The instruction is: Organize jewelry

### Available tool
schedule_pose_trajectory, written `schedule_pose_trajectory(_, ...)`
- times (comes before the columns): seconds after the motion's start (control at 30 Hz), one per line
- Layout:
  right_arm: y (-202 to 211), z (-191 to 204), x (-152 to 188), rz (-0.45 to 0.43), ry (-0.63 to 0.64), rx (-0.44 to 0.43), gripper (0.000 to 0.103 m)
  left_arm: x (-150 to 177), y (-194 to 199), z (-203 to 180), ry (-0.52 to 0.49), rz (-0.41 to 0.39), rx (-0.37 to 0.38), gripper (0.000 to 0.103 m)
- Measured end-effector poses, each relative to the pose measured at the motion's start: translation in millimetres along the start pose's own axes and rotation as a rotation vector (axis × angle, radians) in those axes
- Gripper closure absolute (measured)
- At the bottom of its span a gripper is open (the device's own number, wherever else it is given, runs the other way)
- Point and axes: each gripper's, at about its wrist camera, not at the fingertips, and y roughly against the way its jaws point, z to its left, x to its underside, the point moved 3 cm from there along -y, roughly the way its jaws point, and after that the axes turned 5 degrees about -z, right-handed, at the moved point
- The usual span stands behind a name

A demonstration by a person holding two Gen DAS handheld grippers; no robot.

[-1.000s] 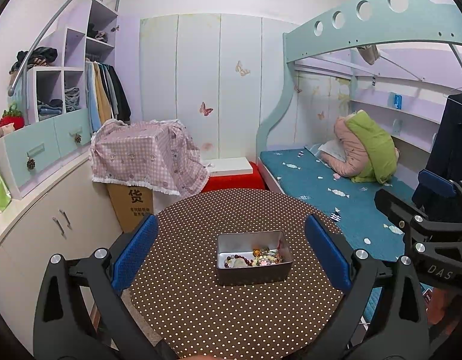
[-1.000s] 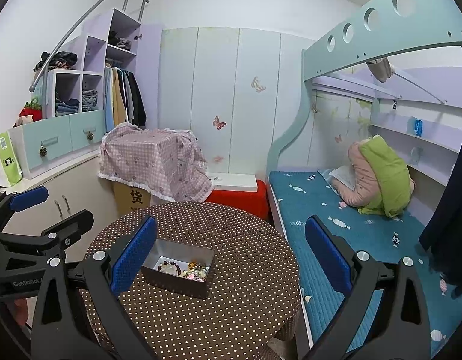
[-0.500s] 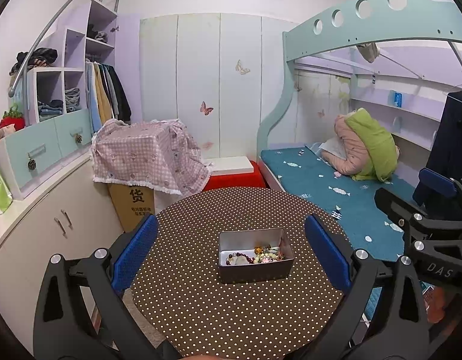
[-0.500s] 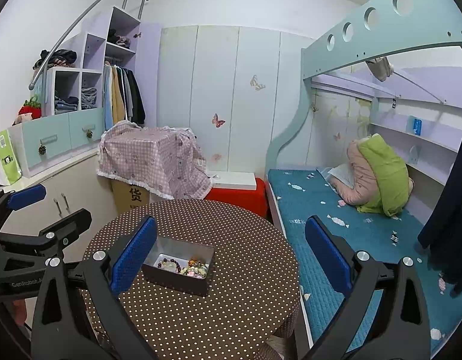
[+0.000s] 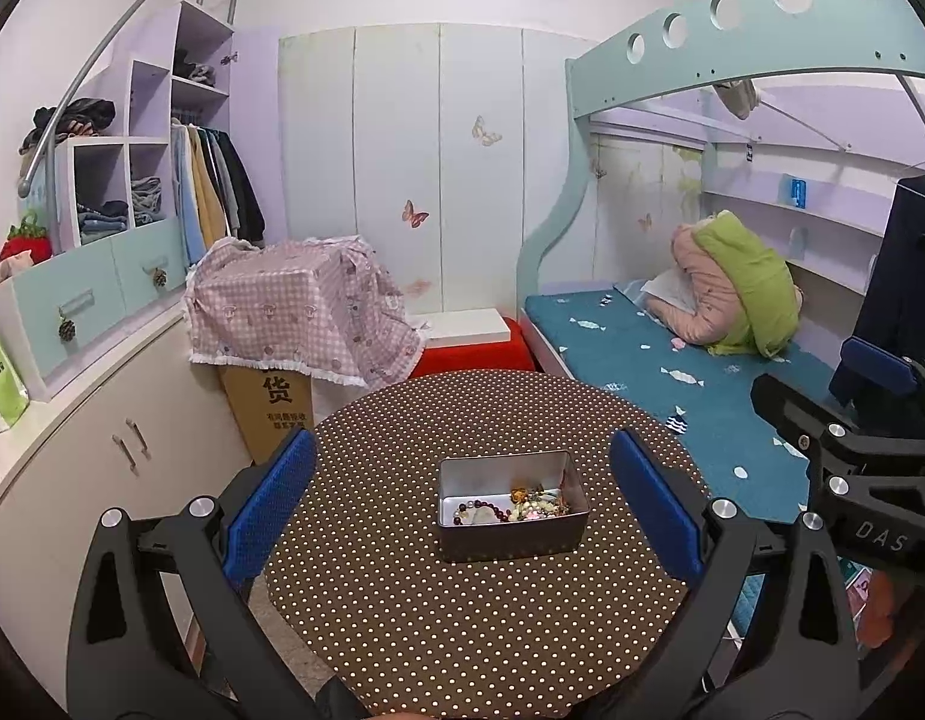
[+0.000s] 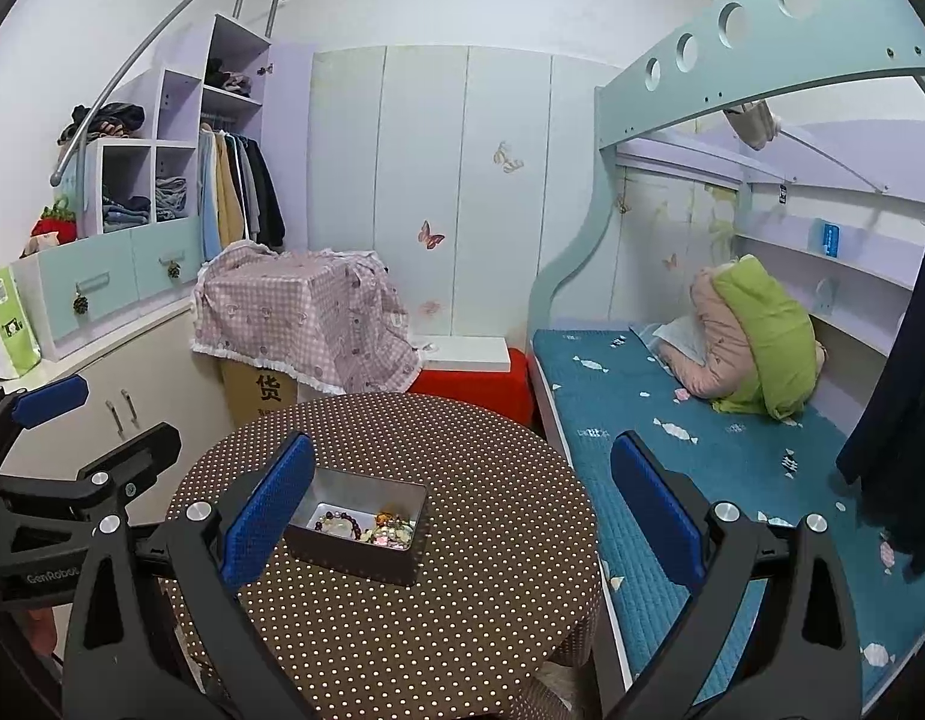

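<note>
An open grey metal tin [image 5: 510, 504] sits near the middle of a round table with a brown polka-dot cloth [image 5: 462, 600]. Inside lies a pile of jewelry [image 5: 510, 507]: a dark red bead bracelet and pale and golden pieces. My left gripper [image 5: 462, 510] is open and empty, held above the table's near side with the tin between its blue pads. My right gripper [image 6: 462, 516] is open and empty, to the right of the tin [image 6: 357, 531], which sits by its left pad. Each gripper shows at the edge of the other's view.
A bunk bed with a teal mattress [image 5: 672, 384] runs along the right. A cardboard box under a pink checked cloth [image 5: 294, 312] and a red stool [image 5: 468, 354] stand behind the table. White cabinets [image 5: 102, 432] line the left.
Both grippers have drawn back and up a little, so the tin looks slightly smaller and farther. Both stay open and empty.
</note>
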Motion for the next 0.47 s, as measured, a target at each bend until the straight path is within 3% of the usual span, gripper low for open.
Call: schedule_pose_trajectory(0.47, 2.4, 0.6, 0.6, 0.002, 0.007, 0.000, 0.008, 0.6, -0.5, 2.6, 0.005, 0.008, 0.004, 0.005)
